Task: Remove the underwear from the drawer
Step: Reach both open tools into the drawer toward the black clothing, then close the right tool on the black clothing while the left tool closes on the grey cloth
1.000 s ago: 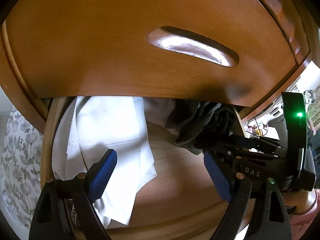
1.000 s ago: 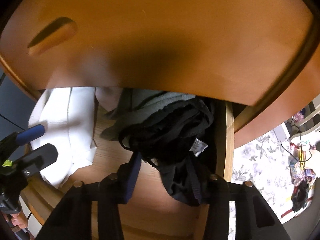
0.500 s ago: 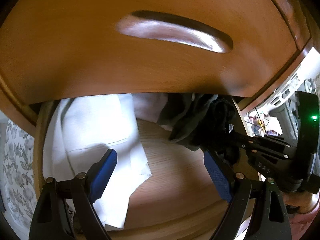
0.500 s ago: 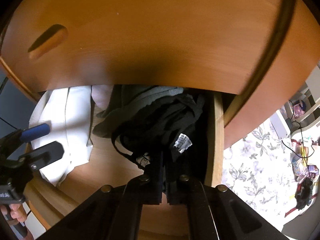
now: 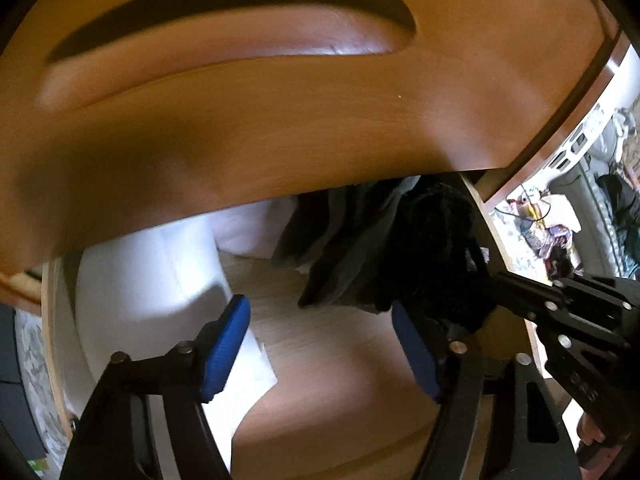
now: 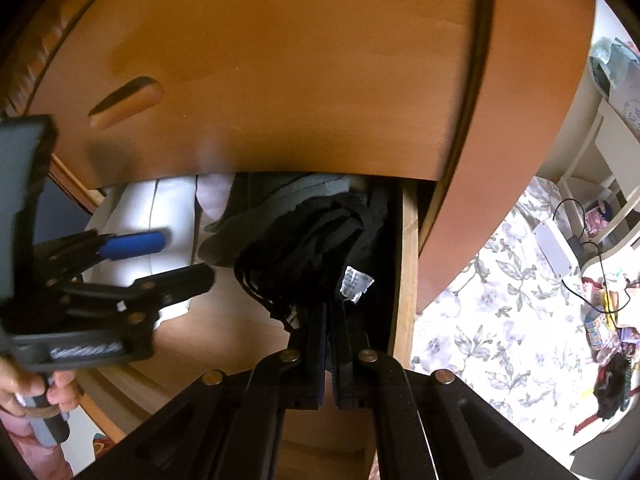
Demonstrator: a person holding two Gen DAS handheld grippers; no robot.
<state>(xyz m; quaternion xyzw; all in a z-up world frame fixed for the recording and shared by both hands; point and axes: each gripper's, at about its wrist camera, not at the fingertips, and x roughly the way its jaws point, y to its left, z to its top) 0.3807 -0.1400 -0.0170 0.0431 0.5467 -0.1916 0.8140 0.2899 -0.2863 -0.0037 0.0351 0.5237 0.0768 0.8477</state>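
A pile of black underwear (image 6: 316, 240) with a white tag (image 6: 356, 284) lies at the right end of the open wooden drawer (image 6: 406, 264). My right gripper (image 6: 328, 316) is shut on the pile's near edge. In the left wrist view the same black pile (image 5: 432, 264) sits next to a grey garment (image 5: 344, 248), and the right gripper (image 5: 496, 280) reaches in from the right. My left gripper (image 5: 320, 348) hovers over the bare drawer floor, its jaws closing with nothing pressed between them. Its left pad is over a folded white cloth (image 5: 152, 280).
The closed drawer front above (image 5: 280, 120), with its recessed handle (image 5: 224, 40), overhangs the open drawer's back half. A floral bedspread (image 6: 500, 300) with a white box, cables and small clutter lies to the right. A person's hand (image 6: 24, 392) holds the left gripper.
The right gripper's jaws came together on the black underwear and drew back slightly. The left gripper slid right, closer to the upper drawer front, and its jaws narrowed.
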